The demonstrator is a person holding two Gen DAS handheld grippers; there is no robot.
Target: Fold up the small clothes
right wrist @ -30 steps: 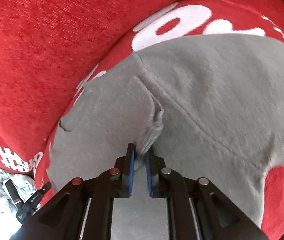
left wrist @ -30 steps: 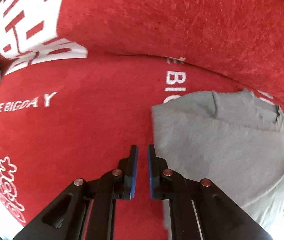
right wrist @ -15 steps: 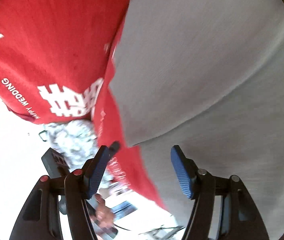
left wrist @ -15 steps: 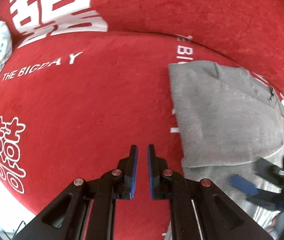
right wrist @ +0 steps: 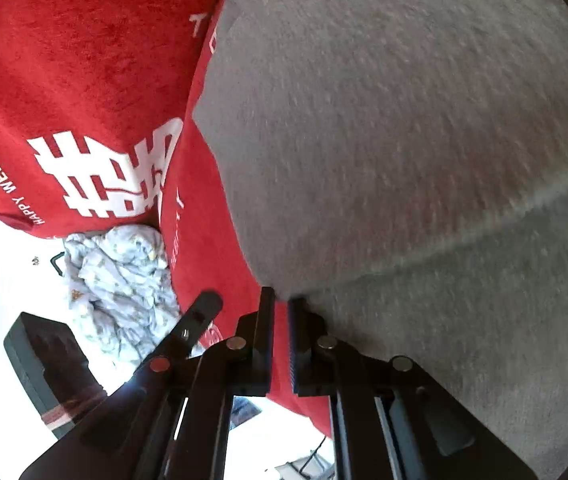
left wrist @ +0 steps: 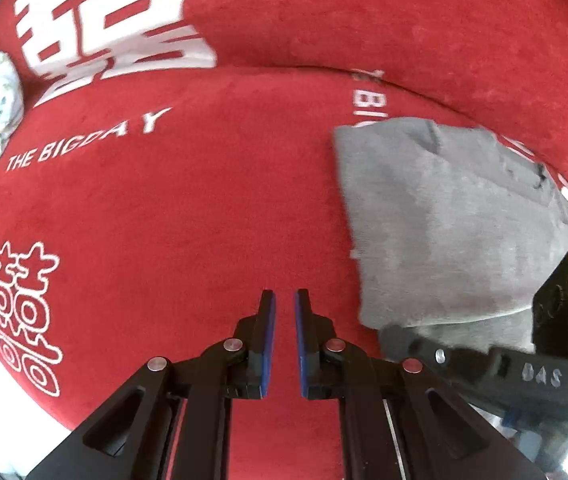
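A grey garment lies folded on the red cover, to the right in the left wrist view. It fills most of the right wrist view. My right gripper is shut, its tips pinching the near corner of the garment's upper layer; its black body shows at the garment's near edge. My left gripper is shut on nothing. It hangs over bare red cover, left of the garment and apart from it.
The red cover carries white characters and lettering, with a raised red back behind. A crumpled pale printed cloth lies by the cover's edge, above white floor. One left gripper finger shows beside my right gripper.
My right gripper let go of a fold in the garment's middle, opened wide, swung to the near corner and shut there. My left gripper drew away from the garment, then held still.
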